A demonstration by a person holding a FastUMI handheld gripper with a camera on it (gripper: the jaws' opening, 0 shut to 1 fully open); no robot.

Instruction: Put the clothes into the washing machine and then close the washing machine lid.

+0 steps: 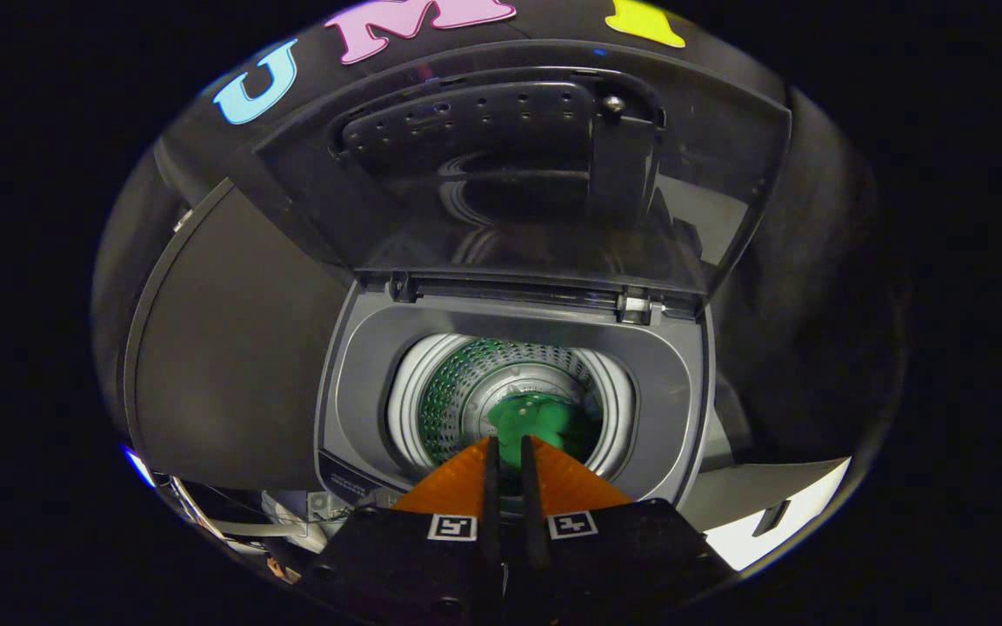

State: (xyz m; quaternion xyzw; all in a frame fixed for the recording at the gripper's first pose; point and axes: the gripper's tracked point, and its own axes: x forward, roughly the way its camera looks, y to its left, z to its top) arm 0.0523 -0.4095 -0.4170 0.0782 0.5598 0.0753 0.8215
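A grey top-loading washing machine stands just ahead of my fingers, below them. Its dark see-through lid is raised upright behind the opening. Down in the perforated metal drum lies a green piece of clothing, apart from the fingertips. My gripper hovers over the front rim of the opening. Its two fingers are almost together, with only a narrow slit between them and nothing held.
A large dark panel stands to the left of the machine. A bright white surface lies to its right, lower down. Cables and small clutter sit below the panel, left of the gripper.
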